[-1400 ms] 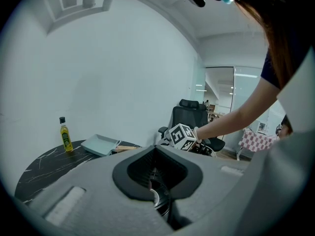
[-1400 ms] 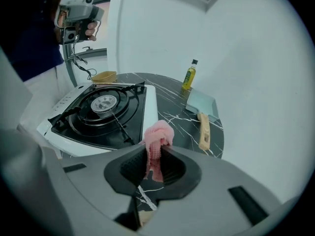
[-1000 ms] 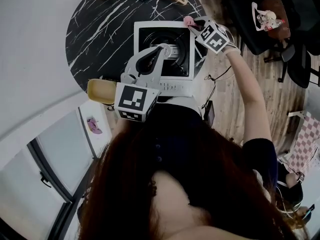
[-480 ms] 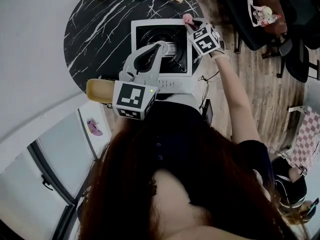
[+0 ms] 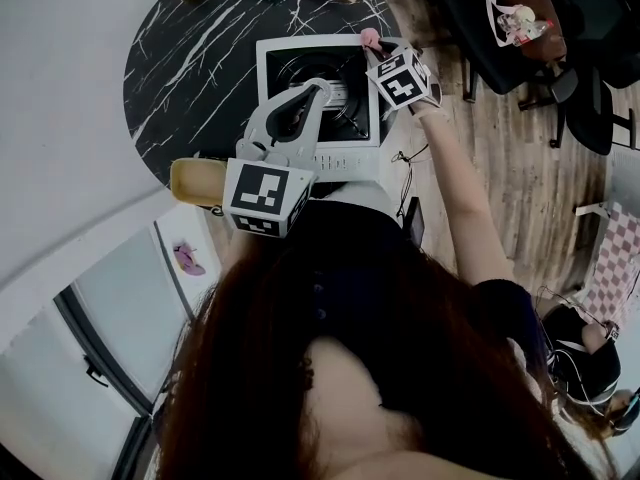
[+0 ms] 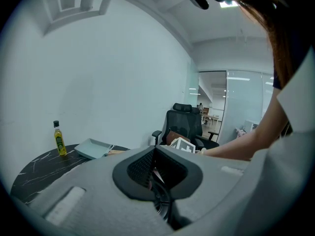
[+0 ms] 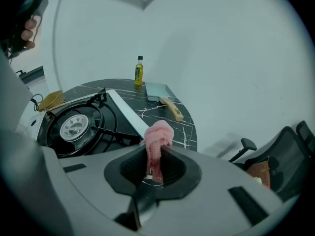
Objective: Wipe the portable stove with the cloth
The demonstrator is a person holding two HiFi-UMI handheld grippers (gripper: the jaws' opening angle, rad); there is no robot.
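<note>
The portable stove (image 5: pixel 290 68) has a white frame and a black top, and it stands at the near right of a round black marble table (image 5: pixel 190 58). My right gripper (image 5: pixel 377 50) is shut on a pink cloth (image 5: pixel 369 38) and holds it at the stove's far right corner. In the right gripper view the cloth (image 7: pixel 158 134) sticks up between the jaws of the right gripper (image 7: pixel 155 154), with the burner (image 7: pixel 76 126) to the left. My left gripper (image 5: pixel 322 90) hovers over the stove's near side. In its own view the left gripper (image 6: pixel 154 154) is shut on nothing.
An oil bottle (image 7: pixel 139 71), a pale tray (image 7: pixel 157 90) and a wooden-handled tool (image 7: pixel 171 108) lie at the table's far side. A yellow dish (image 5: pixel 198 181) sits by the near left edge. Black office chairs (image 5: pixel 500 28) stand to the right, on the wooden floor.
The right gripper with the cloth has shifted slightly left, closer to the stove's far right corner. The left gripper has barely moved.
</note>
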